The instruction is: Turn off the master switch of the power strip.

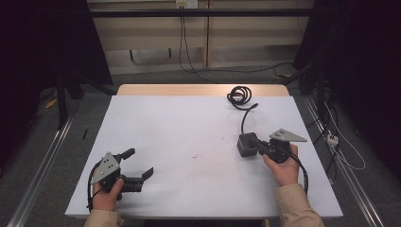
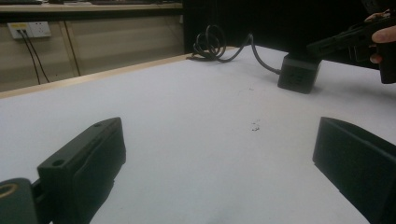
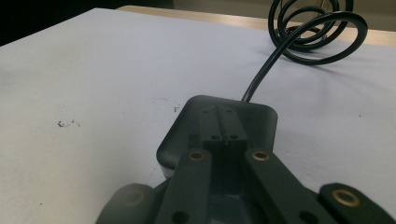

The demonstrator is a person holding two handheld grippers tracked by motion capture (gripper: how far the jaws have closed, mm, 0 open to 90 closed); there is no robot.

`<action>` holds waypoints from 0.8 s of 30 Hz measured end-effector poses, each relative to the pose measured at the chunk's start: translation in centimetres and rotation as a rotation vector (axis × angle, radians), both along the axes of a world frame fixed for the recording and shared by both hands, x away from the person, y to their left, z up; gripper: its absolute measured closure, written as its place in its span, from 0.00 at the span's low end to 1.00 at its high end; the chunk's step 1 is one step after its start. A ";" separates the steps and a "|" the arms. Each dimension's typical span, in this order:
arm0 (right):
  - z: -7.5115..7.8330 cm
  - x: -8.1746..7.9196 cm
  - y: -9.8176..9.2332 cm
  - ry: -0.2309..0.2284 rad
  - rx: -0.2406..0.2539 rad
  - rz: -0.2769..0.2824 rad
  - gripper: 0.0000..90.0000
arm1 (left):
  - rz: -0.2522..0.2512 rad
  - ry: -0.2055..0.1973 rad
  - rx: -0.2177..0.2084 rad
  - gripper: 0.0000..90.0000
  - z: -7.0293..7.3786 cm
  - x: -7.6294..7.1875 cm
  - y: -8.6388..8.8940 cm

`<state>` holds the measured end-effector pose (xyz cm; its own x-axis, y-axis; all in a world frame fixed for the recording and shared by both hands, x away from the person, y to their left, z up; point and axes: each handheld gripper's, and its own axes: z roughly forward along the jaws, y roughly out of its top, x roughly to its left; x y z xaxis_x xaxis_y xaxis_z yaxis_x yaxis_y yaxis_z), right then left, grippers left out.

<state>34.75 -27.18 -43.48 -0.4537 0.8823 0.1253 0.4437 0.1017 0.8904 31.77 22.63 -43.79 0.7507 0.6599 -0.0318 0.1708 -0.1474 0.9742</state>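
Two tools are at work over the white table (image 1: 189, 127), and only one is busy. The right tool (image 1: 255, 147) has its jaws together, their tips lying on top of the dark power adapter (image 1: 247, 144); they do not clamp its sides, so I judge it is pressed or touched, not gripped. The adapter stands on the table, and its black cable (image 1: 245, 116) runs away from it to a coil (image 1: 239, 96) near the far edge. The left tool (image 1: 137, 170) rests well apart from the adapter, its jaws wide apart with nothing between them. I judge the work is at its beginning: the adapter is not lifted and the coil is not touched.

The right gripper view shows the closed tips (image 3: 223, 126) resting flat on the adapter's top (image 3: 259, 116). The left gripper view shows the adapter's side face (image 2: 299, 74) and the coil (image 2: 210, 44) behind it.
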 end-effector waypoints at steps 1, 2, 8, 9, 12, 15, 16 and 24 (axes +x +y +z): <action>0.0 0.0 0.0 0.000 -0.002 -0.002 1.00 | 0.001 -0.004 0.002 0.03 0.0 0.0 0.0; 0.0 0.0 0.0 0.002 0.000 -0.002 1.00 | 0.003 -0.003 0.001 0.02 0.0 0.0 0.1; 0.0 0.1 -0.1 0.007 0.013 -0.006 1.00 | 0.007 -0.002 -0.005 0.03 0.0 -0.1 0.2; 0.1 0.0 -0.1 0.004 0.013 -0.010 1.00 | 0.006 -0.003 -0.002 0.03 0.1 -0.1 0.2; 0.3 0.0 -0.2 -0.005 0.014 -0.021 1.00 | 0.004 -0.003 0.002 0.03 0.0 -0.1 0.2; 0.3 -0.1 -0.4 -0.004 0.012 -0.023 1.00 | 0.004 -0.004 -0.002 0.03 0.1 -0.1 0.2; 0.3 -0.1 -0.4 -0.004 0.016 -0.015 1.00 | 0.004 -0.004 -0.001 0.03 0.1 -0.1 0.2; 0.3 -0.1 -0.2 0.003 0.045 -0.004 1.00 | 0.009 -0.002 -0.008 0.02 0.1 -0.1 0.2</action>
<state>34.63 -27.34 -43.18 -0.4501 0.8773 0.1667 0.4470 0.0598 0.8925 31.63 22.87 -43.71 0.7445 0.6666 -0.0358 0.1704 -0.1380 0.9757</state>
